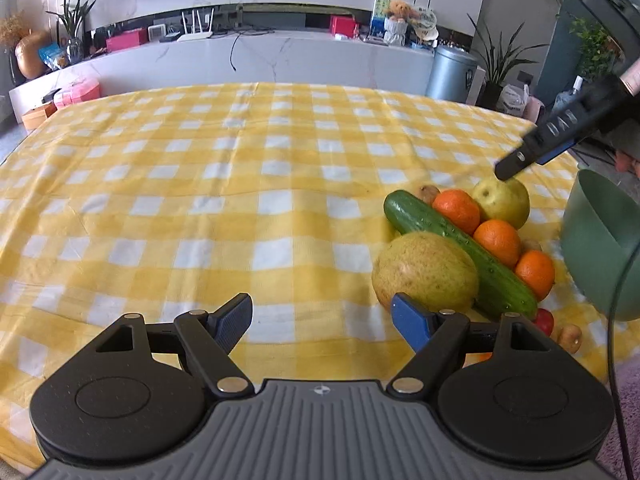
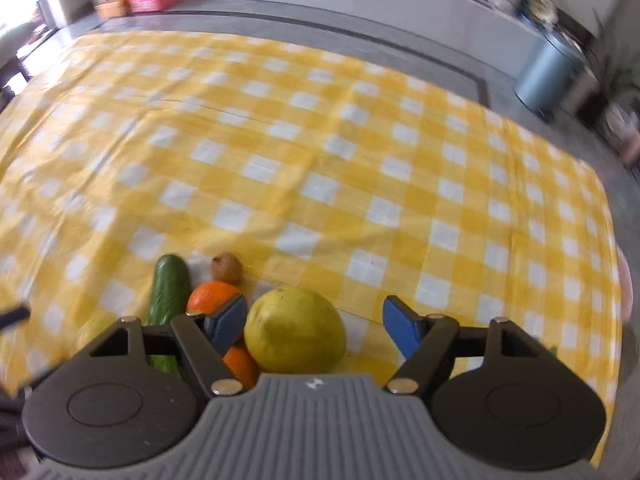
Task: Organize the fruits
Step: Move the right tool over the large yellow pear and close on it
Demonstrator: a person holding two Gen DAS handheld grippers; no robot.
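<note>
A pile of produce lies on the yellow checked cloth (image 1: pixel 280 184): a cucumber (image 1: pixel 460 252), three oranges (image 1: pixel 498 242), a big yellow fruit (image 1: pixel 426 272) and a yellow-green fruit (image 1: pixel 502 202). My right gripper (image 1: pixel 520 162) hangs just over that yellow-green fruit. In the right wrist view the right gripper (image 2: pixel 314 324) is open, and the yellow-green fruit (image 2: pixel 296 330) sits low between its fingers with a clear gap to the right pad. The left gripper (image 1: pixel 322 320) is open and holds nothing, its right finger close to the big yellow fruit.
A green bowl (image 1: pixel 600 248) is at the right edge, beside the pile. Small red fruits (image 1: pixel 544 320) and a small brown fruit (image 1: pixel 430 192) lie around the pile. The cloth stretches bare to the left and back. A grey bin (image 1: pixel 452 72) stands beyond the table.
</note>
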